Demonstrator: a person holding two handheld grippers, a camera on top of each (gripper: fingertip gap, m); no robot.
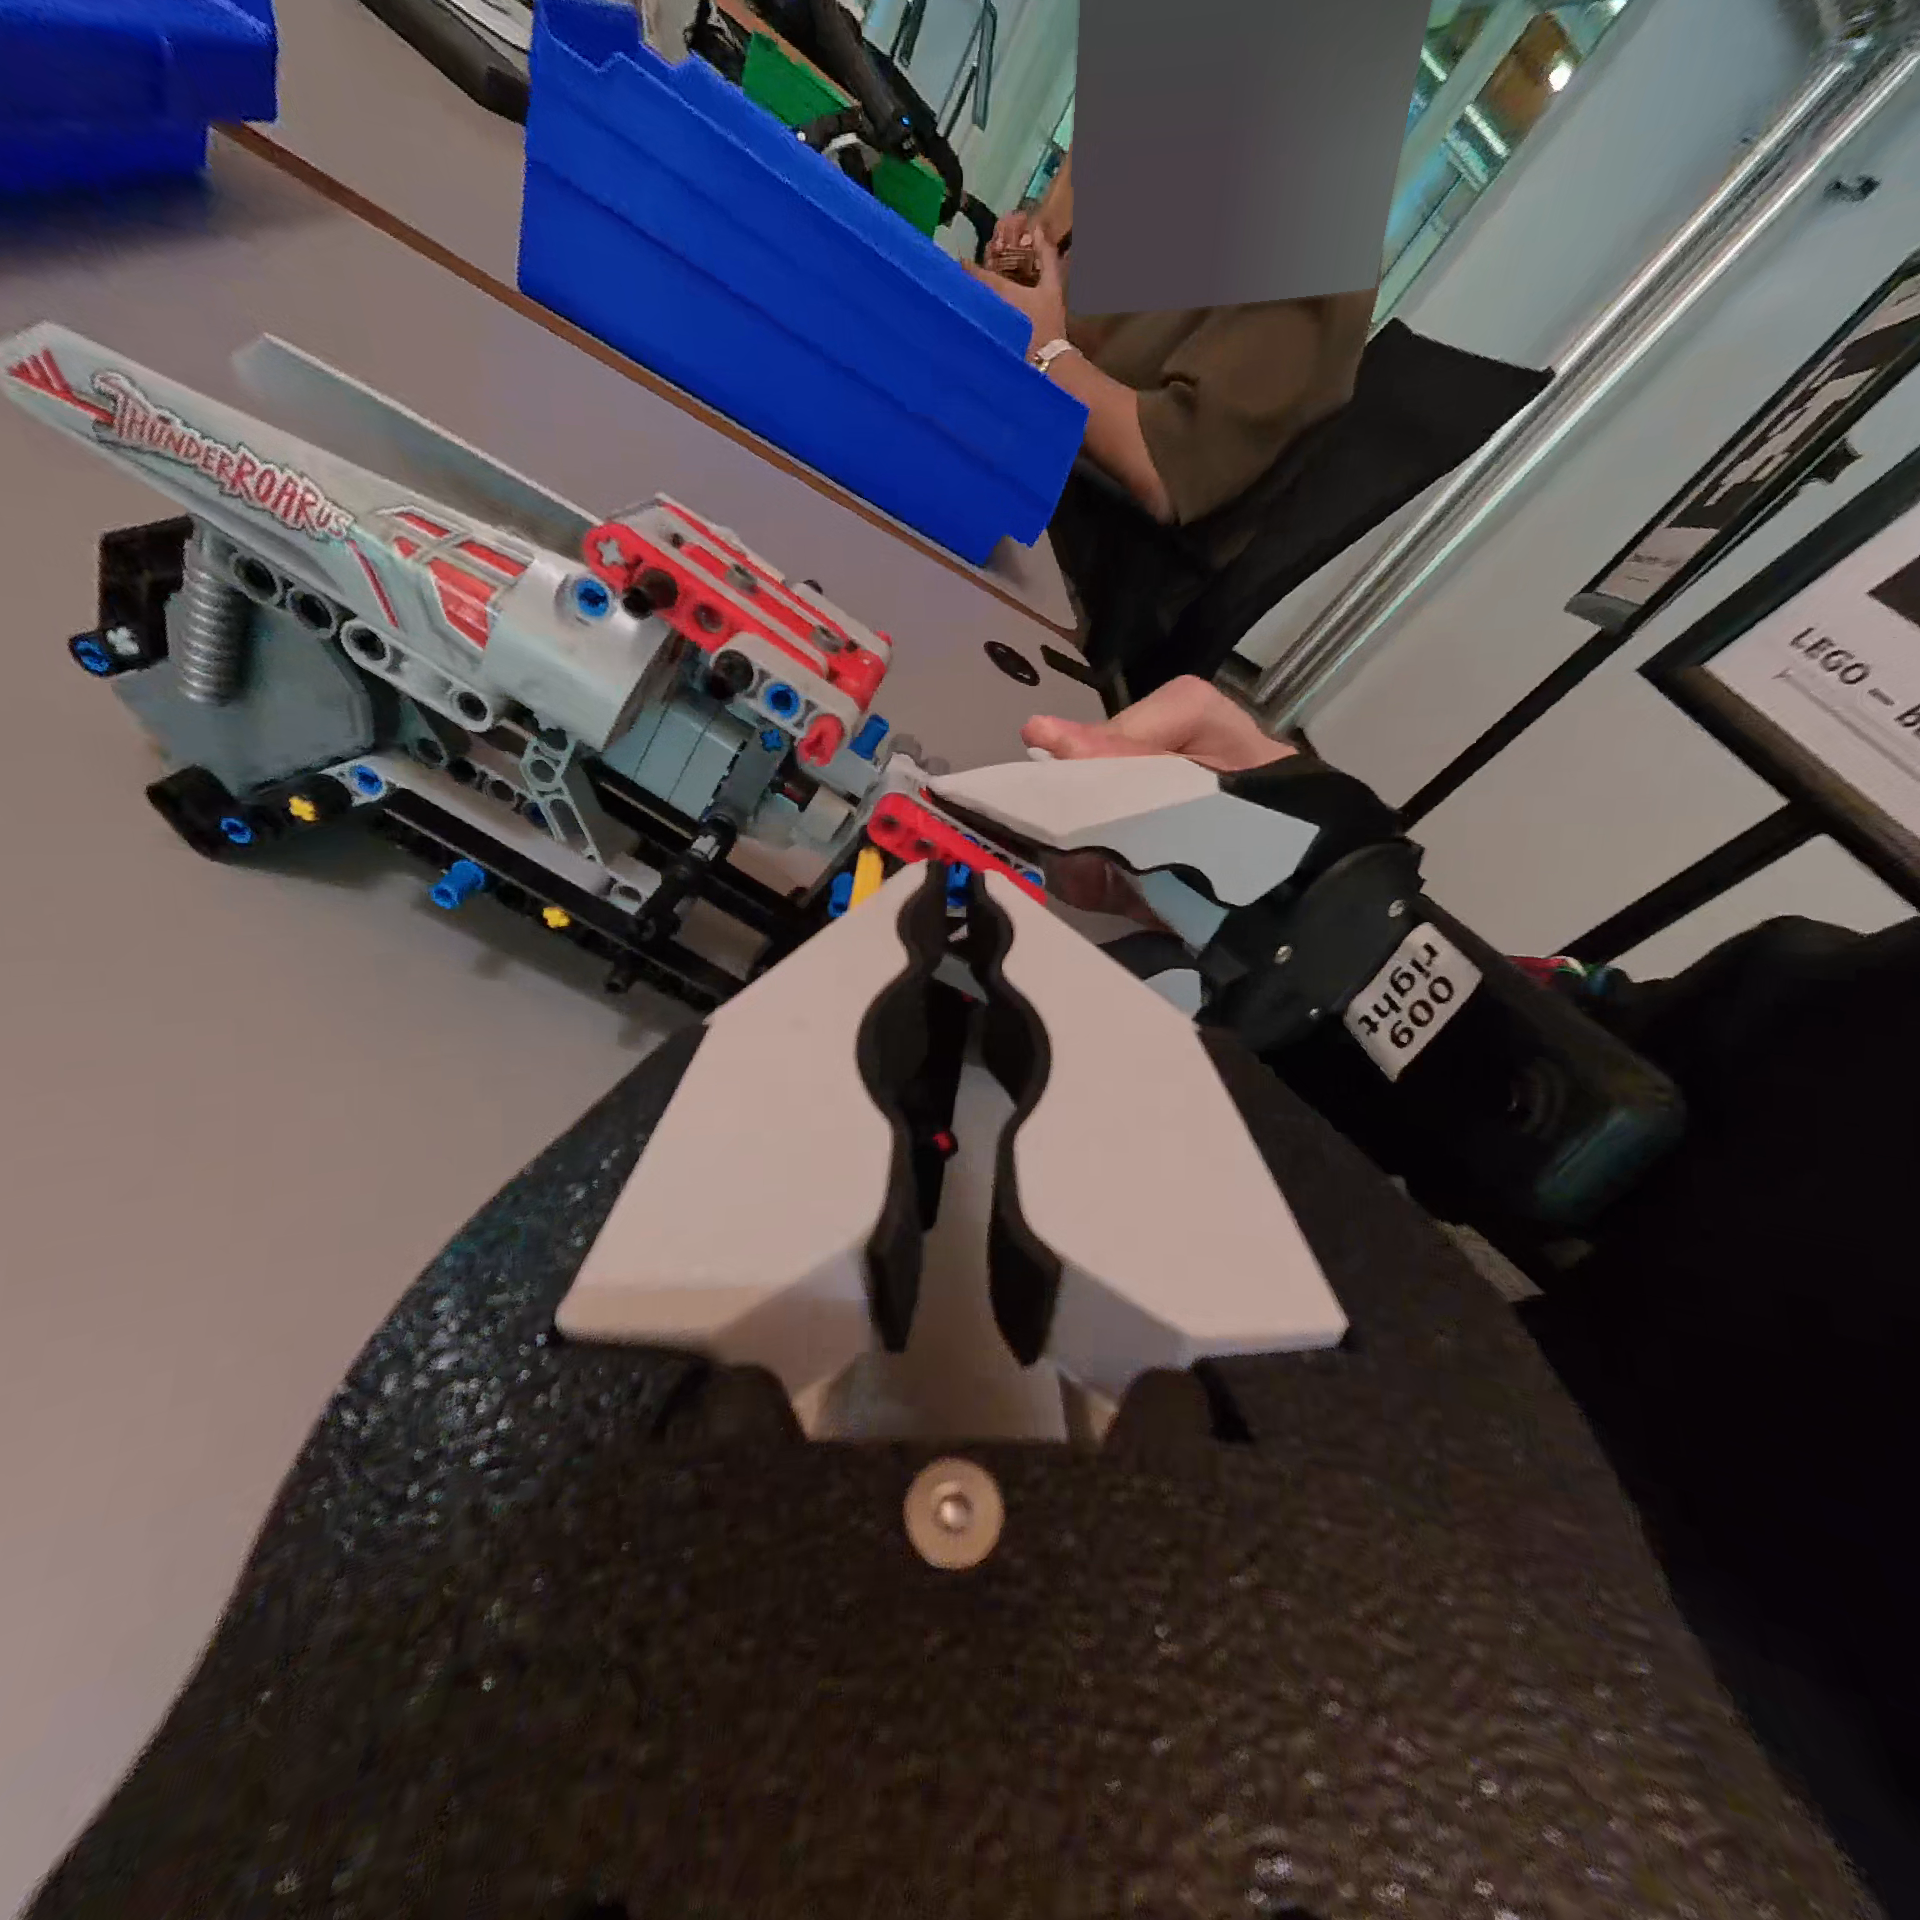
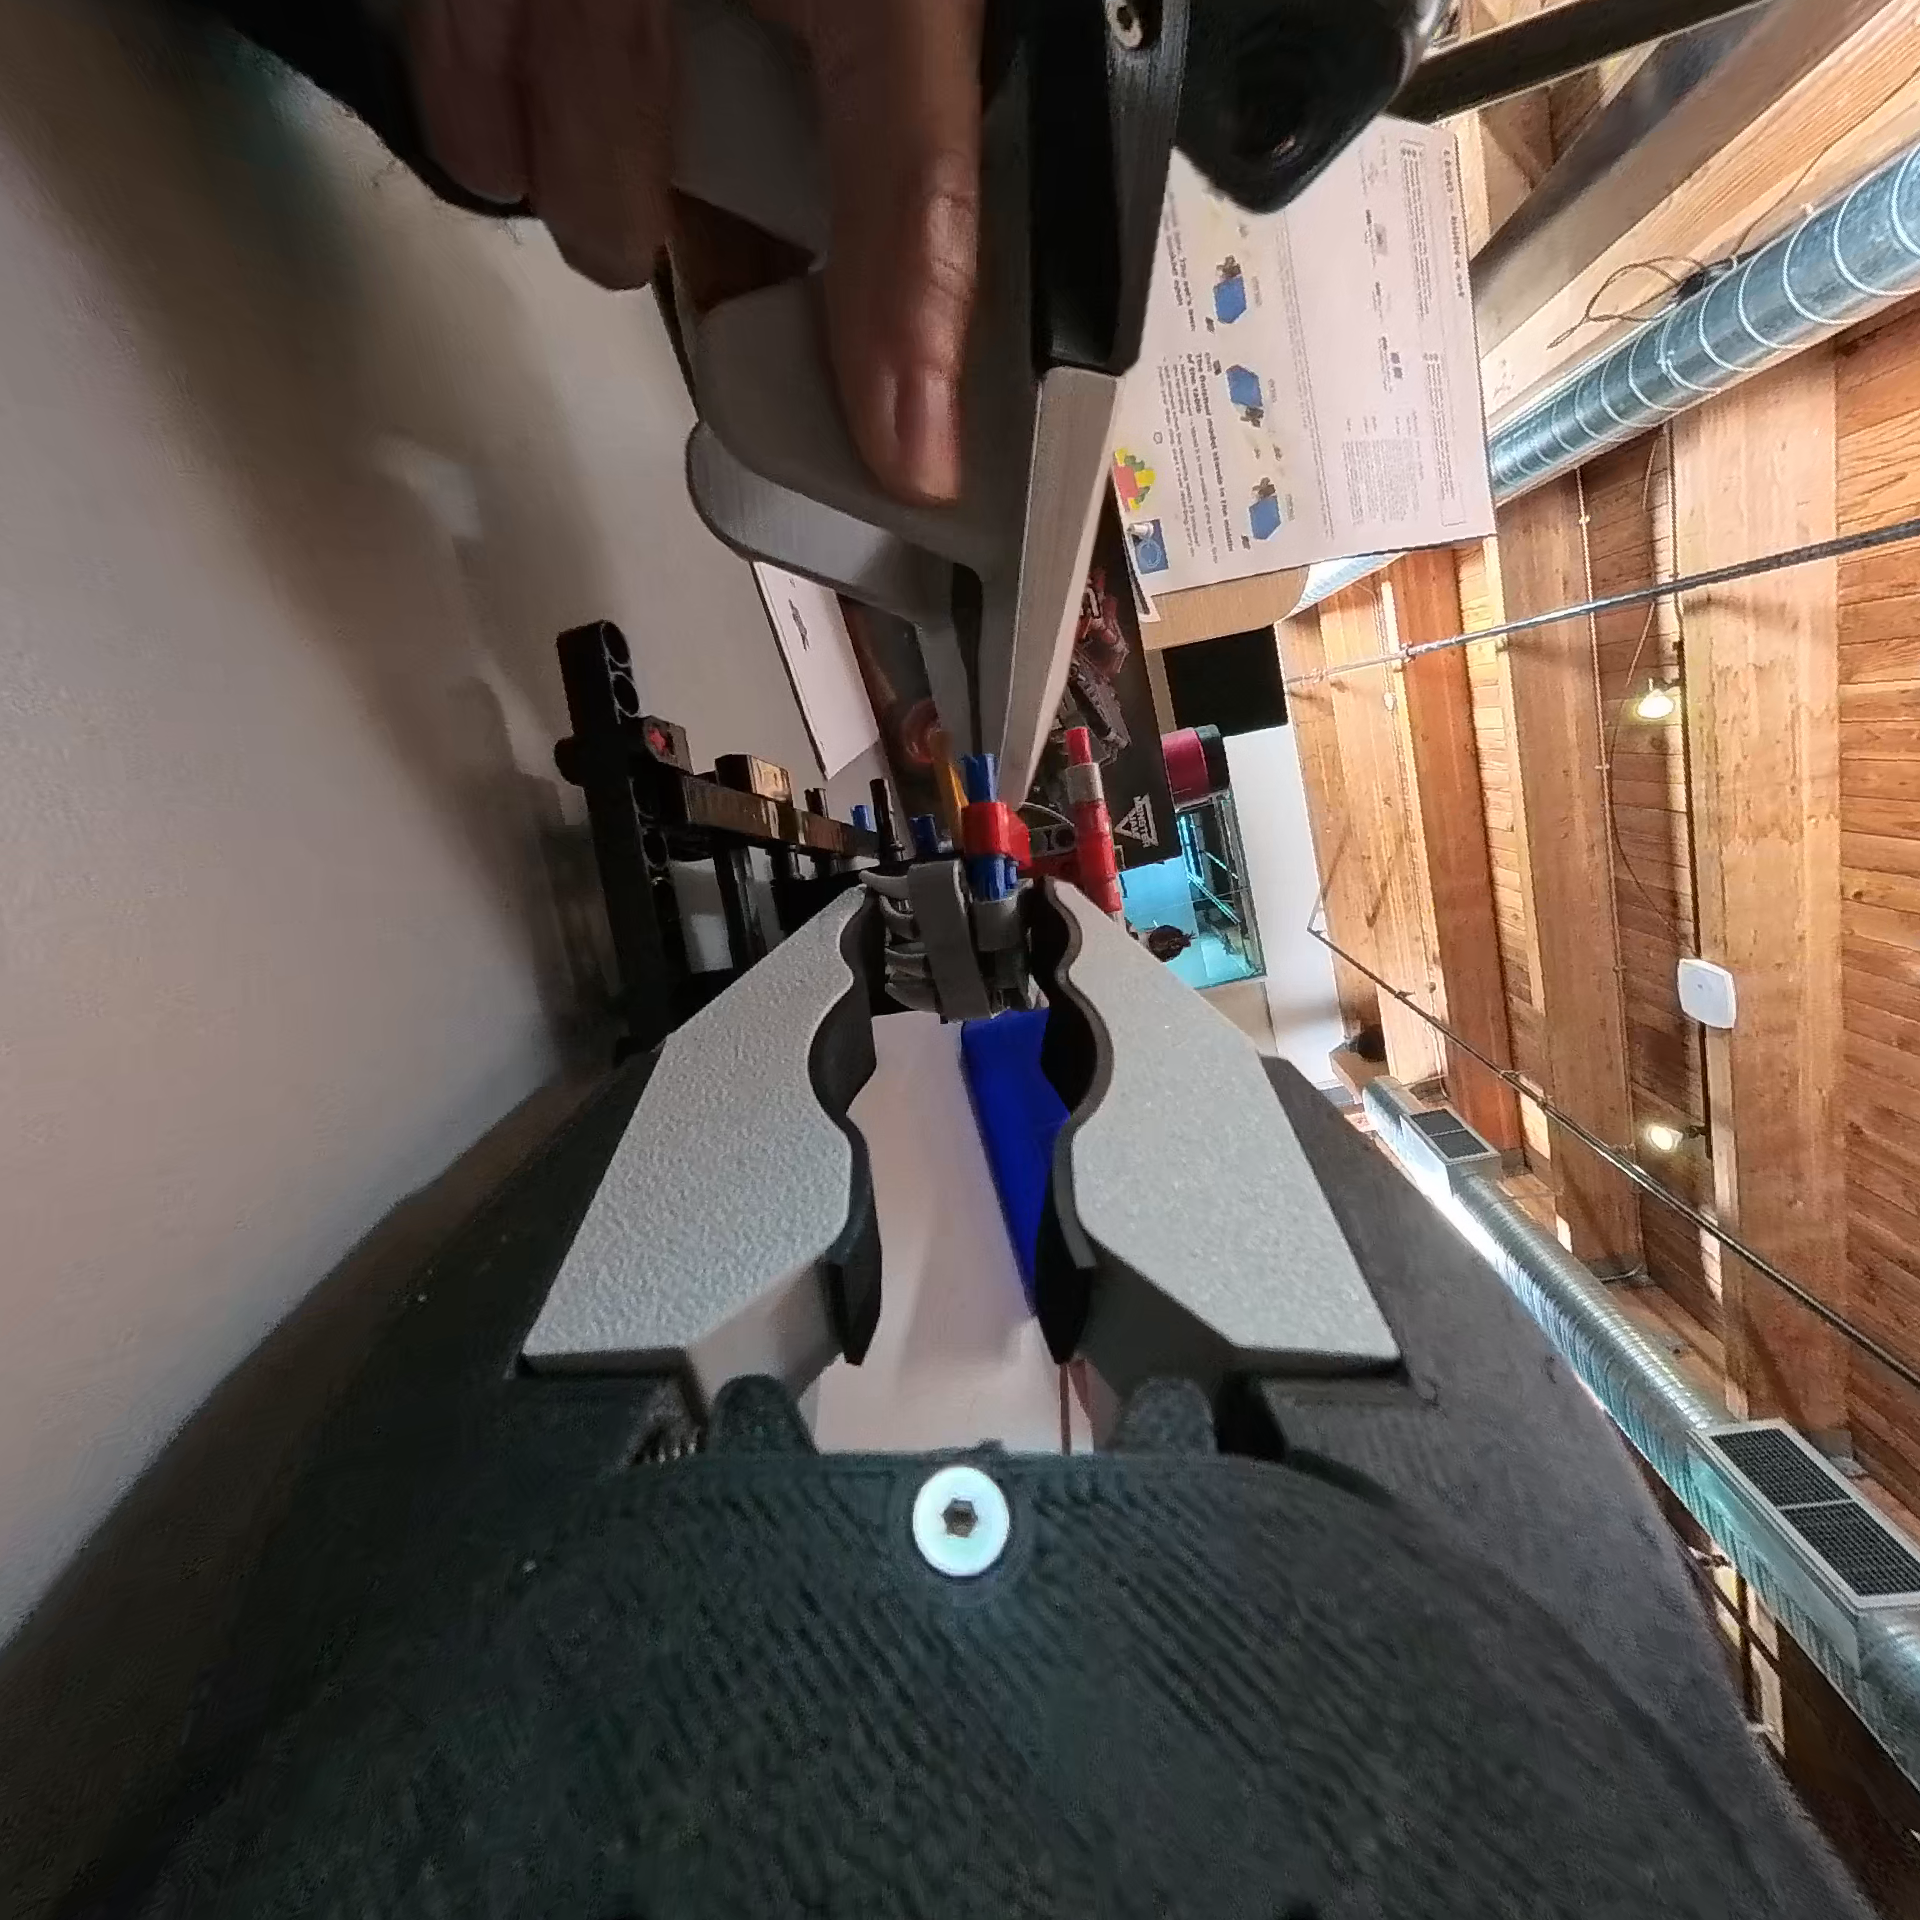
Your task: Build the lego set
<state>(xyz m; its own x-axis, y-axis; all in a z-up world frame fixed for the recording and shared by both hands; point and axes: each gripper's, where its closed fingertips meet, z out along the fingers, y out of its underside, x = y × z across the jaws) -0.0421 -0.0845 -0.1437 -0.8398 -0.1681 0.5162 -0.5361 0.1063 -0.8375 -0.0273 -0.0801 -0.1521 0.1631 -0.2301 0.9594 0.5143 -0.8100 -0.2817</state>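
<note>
A half-built grey, red and black Lego Technic model [image 1: 468,644] lies on the grey table [image 1: 208,1091]. A short red beam [image 1: 914,831] sticks out at its near end. My left gripper [image 1: 951,894] is shut on a small blue pin [image 1: 958,883] and holds it against that beam. My right gripper [image 1: 1023,842] comes in from the right and is shut on the same end of the model. In the right wrist view its jaws [image 2: 956,925] clamp the grey end piece [image 2: 951,945]. There the left gripper [image 2: 992,748] holds the blue pin [image 2: 977,774] at the red piece [image 2: 987,826].
A blue bin [image 1: 779,291] stands behind the model and another [image 1: 125,83] at the far left. A person [image 1: 1195,436] sits across the table. An instruction sheet [image 2: 1320,364] and the set's box [image 2: 1101,707] stand beyond the model.
</note>
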